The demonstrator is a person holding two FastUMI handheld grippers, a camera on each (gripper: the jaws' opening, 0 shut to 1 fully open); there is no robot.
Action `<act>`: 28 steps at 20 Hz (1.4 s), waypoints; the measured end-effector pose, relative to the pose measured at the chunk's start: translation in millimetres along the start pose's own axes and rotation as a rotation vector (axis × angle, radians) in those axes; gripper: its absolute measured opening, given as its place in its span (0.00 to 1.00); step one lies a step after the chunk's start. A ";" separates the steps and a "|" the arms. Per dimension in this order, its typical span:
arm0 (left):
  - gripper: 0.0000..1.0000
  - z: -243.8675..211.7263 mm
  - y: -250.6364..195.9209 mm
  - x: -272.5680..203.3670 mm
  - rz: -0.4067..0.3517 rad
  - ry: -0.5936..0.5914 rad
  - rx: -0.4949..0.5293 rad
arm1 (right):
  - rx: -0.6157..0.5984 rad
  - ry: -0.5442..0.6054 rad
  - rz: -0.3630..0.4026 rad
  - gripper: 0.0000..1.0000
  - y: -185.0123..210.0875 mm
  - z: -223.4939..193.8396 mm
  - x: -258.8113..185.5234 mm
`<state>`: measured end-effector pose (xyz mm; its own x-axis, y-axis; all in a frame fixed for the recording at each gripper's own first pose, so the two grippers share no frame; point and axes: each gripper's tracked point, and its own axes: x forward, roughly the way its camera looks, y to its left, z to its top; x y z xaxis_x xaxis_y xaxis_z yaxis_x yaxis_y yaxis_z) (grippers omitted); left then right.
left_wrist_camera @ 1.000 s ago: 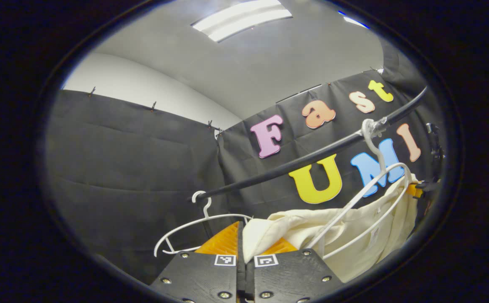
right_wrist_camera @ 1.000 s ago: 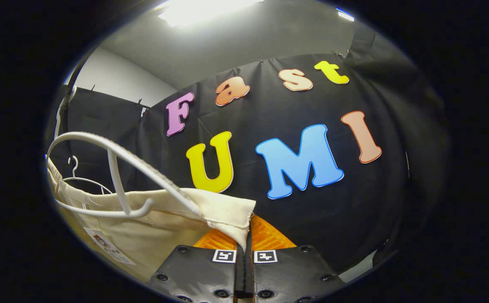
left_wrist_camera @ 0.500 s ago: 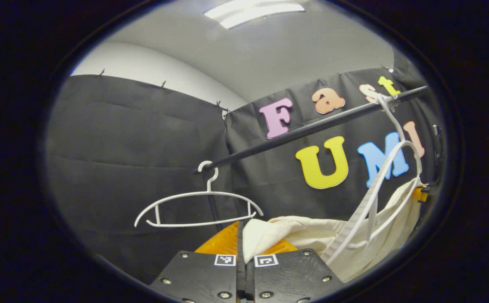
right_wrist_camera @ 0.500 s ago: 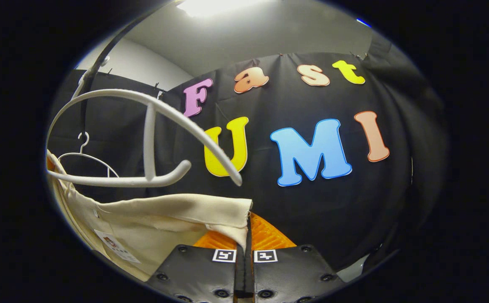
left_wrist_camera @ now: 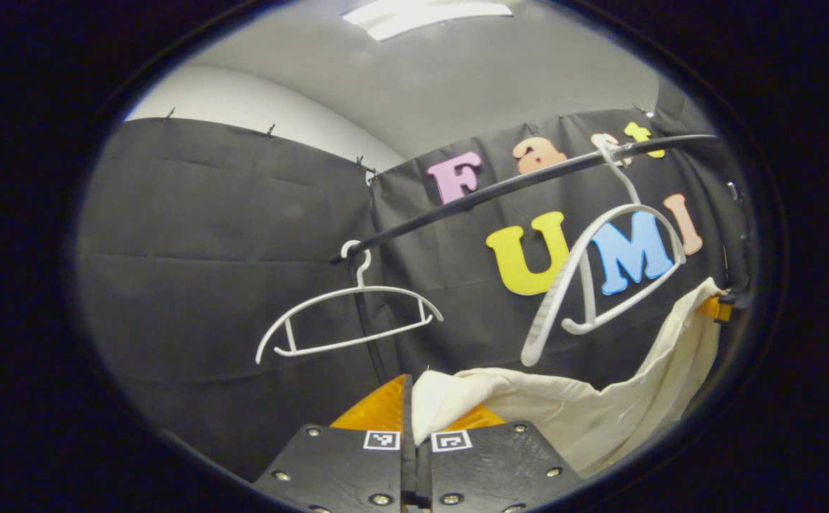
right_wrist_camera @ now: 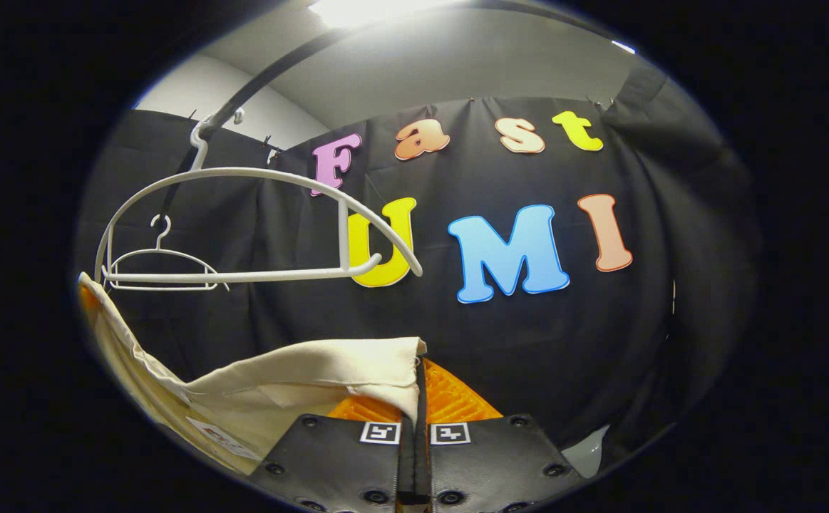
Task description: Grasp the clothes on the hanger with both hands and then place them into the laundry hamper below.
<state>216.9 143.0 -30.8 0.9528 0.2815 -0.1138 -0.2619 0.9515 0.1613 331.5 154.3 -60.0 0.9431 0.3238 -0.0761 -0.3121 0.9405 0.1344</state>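
Left gripper view shows the left gripper (left_wrist_camera: 408, 406) with its jaws clenched on one corner of the cream garment (left_wrist_camera: 599, 406), which sags below the rail (left_wrist_camera: 500, 189) and runs off to the right gripper (left_wrist_camera: 717, 308) at its far corner. In the right gripper view the right gripper (right_wrist_camera: 420, 399) has its jaws pinched on the other corner, the cloth drooping away beneath the rail. The garment hangs clear under the near hanger (right_wrist_camera: 257, 221), which dangles bare from the rail; a second bare hanger (left_wrist_camera: 350, 317) hangs farther along it. Holding both corners apart keeps the cloth spread and off the hanger's arms, I'd say. The hamper below isn't visible, so lowering looks like the next job.
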 end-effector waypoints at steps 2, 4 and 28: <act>0.02 -3.1 -12.2 -9.8 -0.039 0.005 0.002 | -0.001 0.009 -0.013 0.01 0.8 -2.1 -21.9; 0.01 -9.4 -22.9 -23.5 -0.078 0.009 0.000 | -0.011 0.019 -0.027 0.01 1.7 -3.2 -44.5; 0.01 -78.2 -193.3 -149.9 -0.587 0.018 -0.229 | 0.034 0.176 -0.038 0.02 74.5 -93.3 -216.5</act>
<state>112.7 -73.4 -121.6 0.9456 -0.2953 -0.1367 0.2754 0.9500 -0.1471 93.3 163.9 -125.6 0.9185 0.3038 -0.2533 -0.2695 0.9494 0.1613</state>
